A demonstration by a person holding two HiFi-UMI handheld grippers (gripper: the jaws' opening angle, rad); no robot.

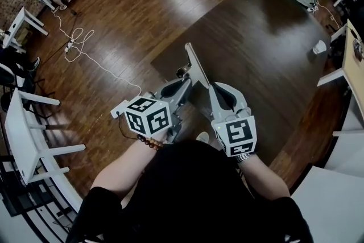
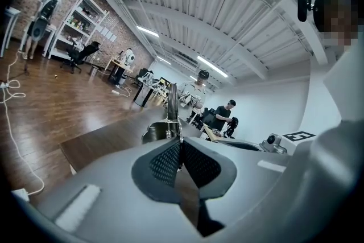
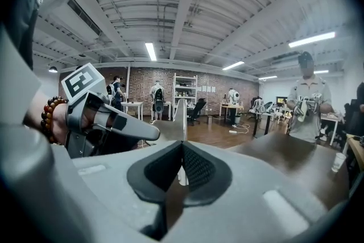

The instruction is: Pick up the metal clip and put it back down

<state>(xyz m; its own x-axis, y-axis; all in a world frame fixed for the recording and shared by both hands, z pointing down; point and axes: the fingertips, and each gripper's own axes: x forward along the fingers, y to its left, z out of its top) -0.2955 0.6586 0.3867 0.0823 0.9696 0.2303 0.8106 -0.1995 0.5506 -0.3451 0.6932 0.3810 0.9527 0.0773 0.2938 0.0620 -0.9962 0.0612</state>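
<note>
The metal clip (image 1: 195, 65), a flat steel plate with a small spring at its base, is held up in the air over the near corner of the dark table (image 1: 267, 54). My left gripper (image 1: 186, 81) comes at it from the left and is shut on its lower part. My right gripper (image 1: 210, 87) is shut on it from the right. In the left gripper view the clip (image 2: 172, 104) stands edge-on out of the closed jaws (image 2: 180, 145), its spring coil just to the left. In the right gripper view the clip's plate (image 3: 180, 116) rises from the closed jaws (image 3: 182, 148).
A white cup (image 1: 319, 47) stands near the table's right edge. A white cable (image 1: 85, 48) trails over the wooden floor at left, beside white tables (image 1: 23, 122). A person (image 3: 307, 99) stands at the table's far side, with others further back.
</note>
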